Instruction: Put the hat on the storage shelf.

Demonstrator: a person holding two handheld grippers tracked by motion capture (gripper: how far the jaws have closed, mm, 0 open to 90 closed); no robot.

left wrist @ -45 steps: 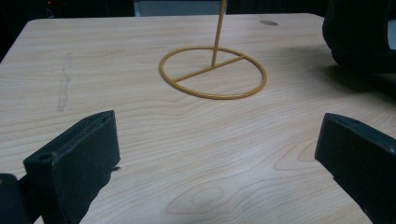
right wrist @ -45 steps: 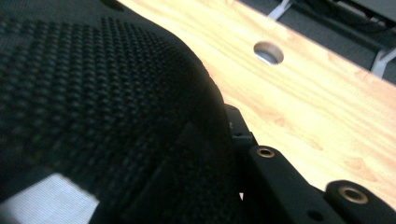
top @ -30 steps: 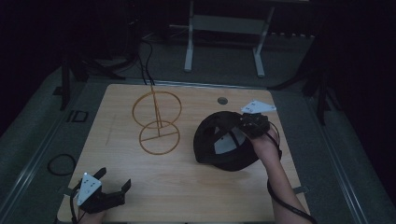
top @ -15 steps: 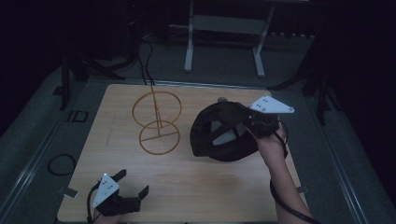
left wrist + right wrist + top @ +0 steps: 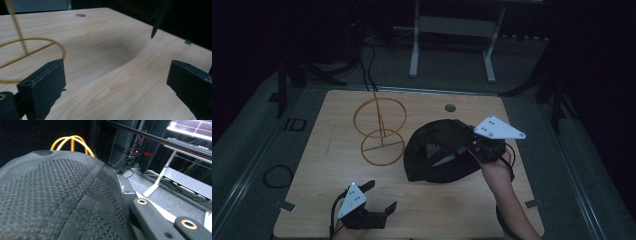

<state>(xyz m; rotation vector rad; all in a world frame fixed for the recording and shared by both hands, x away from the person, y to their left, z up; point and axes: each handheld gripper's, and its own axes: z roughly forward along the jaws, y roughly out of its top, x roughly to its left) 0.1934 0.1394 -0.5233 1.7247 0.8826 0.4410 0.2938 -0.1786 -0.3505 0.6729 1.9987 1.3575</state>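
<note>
A black mesh cap hangs tilted just above the right half of the wooden table, with my right gripper shut on its right edge. In the right gripper view the cap covers most of the picture and one finger lies against its rim. A gold wire stand with two rings on a post rises left of the cap; its top peeks over the crown. My left gripper is open near the front edge, with nothing between its jaws, and the stand's base ring is ahead to its left.
A small round hole sits in the table's far side. Behind the table stands a grey metal frame. A cable loop lies on the floor at the left. Dark surroundings hide the rest.
My right gripper has lifted the cap and carried it left toward the wire stand. My left gripper has slid right along the front edge, still open.
</note>
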